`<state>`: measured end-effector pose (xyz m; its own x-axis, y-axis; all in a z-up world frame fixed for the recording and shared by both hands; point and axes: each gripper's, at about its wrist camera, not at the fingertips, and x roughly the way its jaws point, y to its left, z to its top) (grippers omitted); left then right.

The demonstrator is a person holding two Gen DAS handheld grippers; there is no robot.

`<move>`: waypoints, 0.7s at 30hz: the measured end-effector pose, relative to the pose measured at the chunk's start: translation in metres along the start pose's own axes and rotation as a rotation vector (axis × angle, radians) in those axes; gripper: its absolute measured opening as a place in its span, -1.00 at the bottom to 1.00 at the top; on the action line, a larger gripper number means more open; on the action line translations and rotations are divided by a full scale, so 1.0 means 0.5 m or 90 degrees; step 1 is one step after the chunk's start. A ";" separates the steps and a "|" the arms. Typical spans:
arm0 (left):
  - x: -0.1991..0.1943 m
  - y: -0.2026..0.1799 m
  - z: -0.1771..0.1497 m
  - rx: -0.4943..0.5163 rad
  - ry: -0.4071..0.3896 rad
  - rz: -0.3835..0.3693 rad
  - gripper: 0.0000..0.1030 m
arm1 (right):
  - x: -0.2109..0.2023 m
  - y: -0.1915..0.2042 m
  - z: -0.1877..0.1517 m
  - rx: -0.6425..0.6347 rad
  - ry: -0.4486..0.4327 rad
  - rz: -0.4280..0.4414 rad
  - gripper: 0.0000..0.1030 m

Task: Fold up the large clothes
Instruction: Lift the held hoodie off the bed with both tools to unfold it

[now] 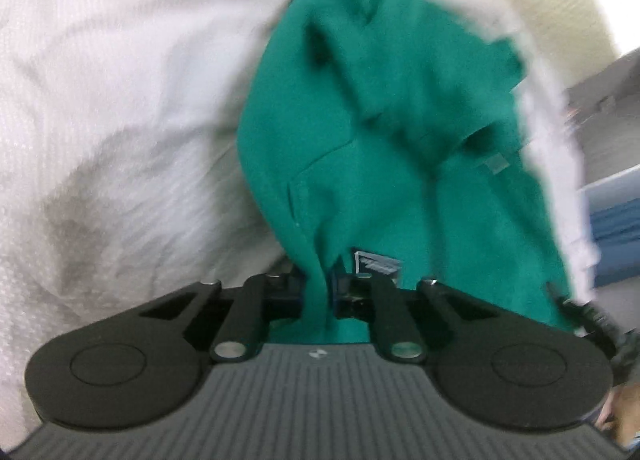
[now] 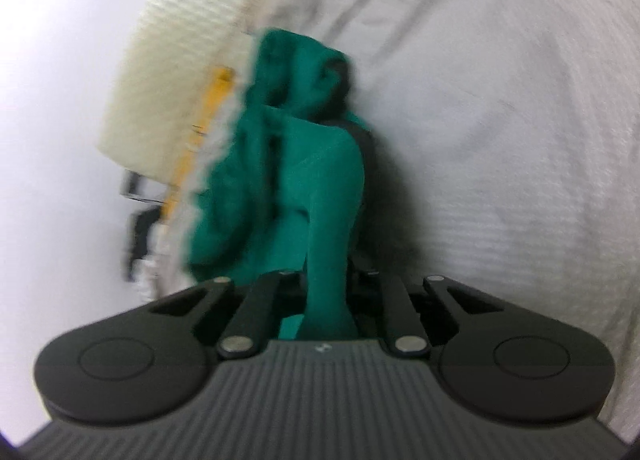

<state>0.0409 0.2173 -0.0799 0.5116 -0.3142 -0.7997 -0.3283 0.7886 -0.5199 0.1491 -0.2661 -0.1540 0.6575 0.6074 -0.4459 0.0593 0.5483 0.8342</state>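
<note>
One green garment (image 1: 360, 132) was in play, bunched and creased, lying on a white textured bedsheet (image 1: 100, 100). Two grippers were at work, one per hand.

Left gripper (image 1: 320, 292): fingers drawn narrow, pinching a fold of the green fabric between them. A small dark label (image 1: 376, 262) with white print showed on the cloth just beside the pinch. The rest of the garment trailed away from the fingers in loose folds. Picture blurred.

Right gripper (image 2: 326, 292): fingers likewise narrow, clamped on another fold of the same garment (image 2: 312, 164), which rose in a ridge ahead of them over the sheet (image 2: 500, 140).

One cream ribbed band (image 2: 172, 60) ran along the edge of the bed. One yellow strip (image 2: 200, 140) lay beside it; what it was could not be told.
</note>
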 end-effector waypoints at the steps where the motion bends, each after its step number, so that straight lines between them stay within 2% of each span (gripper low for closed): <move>1: -0.023 -0.003 0.001 -0.011 -0.019 -0.023 -0.79 | -0.013 0.009 0.004 -0.001 -0.003 0.027 -0.77; 6: -0.132 -0.014 0.015 -0.045 -0.102 -0.122 -0.80 | -0.065 0.032 0.042 0.018 -0.036 0.117 -0.78; 11: -0.219 -0.015 0.010 -0.054 -0.131 -0.186 -0.80 | -0.131 0.049 0.061 0.020 -0.055 0.190 -0.78; 16: -0.305 -0.014 -0.045 -0.052 -0.135 -0.224 -0.80 | -0.220 0.083 0.045 -0.007 -0.068 0.228 -0.78; 21: -0.416 -0.029 -0.155 -0.059 -0.147 -0.270 -0.83 | -0.349 0.099 -0.008 -0.025 -0.080 0.249 -0.78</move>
<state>-0.1221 0.2305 0.0705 0.7746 -0.4645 -0.4292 -0.1160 0.5628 -0.8184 0.0346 -0.3426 -0.0361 0.7116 0.7007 -0.0522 -0.2409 0.3131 0.9187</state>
